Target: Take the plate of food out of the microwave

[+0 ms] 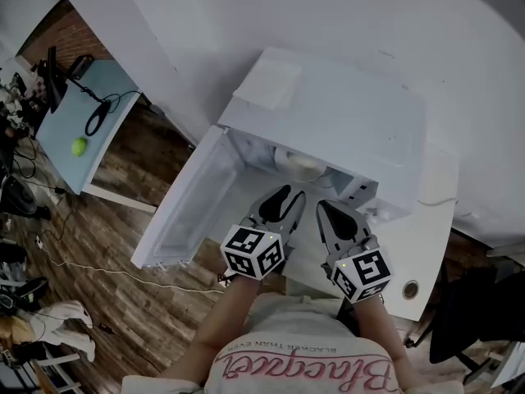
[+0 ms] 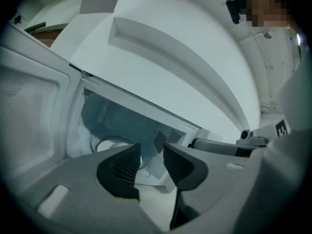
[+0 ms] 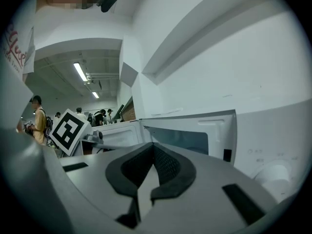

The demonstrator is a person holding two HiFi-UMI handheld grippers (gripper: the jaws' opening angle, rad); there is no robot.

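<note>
The white microwave (image 1: pixel 344 121) stands on a white counter with its door (image 1: pixel 184 208) swung open to the left. A pale plate of food (image 1: pixel 299 164) sits inside the cavity, also seen as a white plate (image 2: pixel 108 145) low in the left gripper view. My left gripper (image 1: pixel 283 195) hovers just in front of the opening, and its jaws (image 2: pixel 152 155) stand apart with nothing between them. My right gripper (image 1: pixel 332 212) is beside it, in front of the microwave's right part, with its jaws (image 3: pixel 152 147) shut and empty.
The microwave's control panel with a dial (image 3: pixel 275 174) is at the right. A light blue table (image 1: pixel 70 138) with a green ball (image 1: pixel 79 146) and cables stands far left over wood floor. A dark chair (image 1: pixel 476 318) is at the right. Several people stand far off.
</note>
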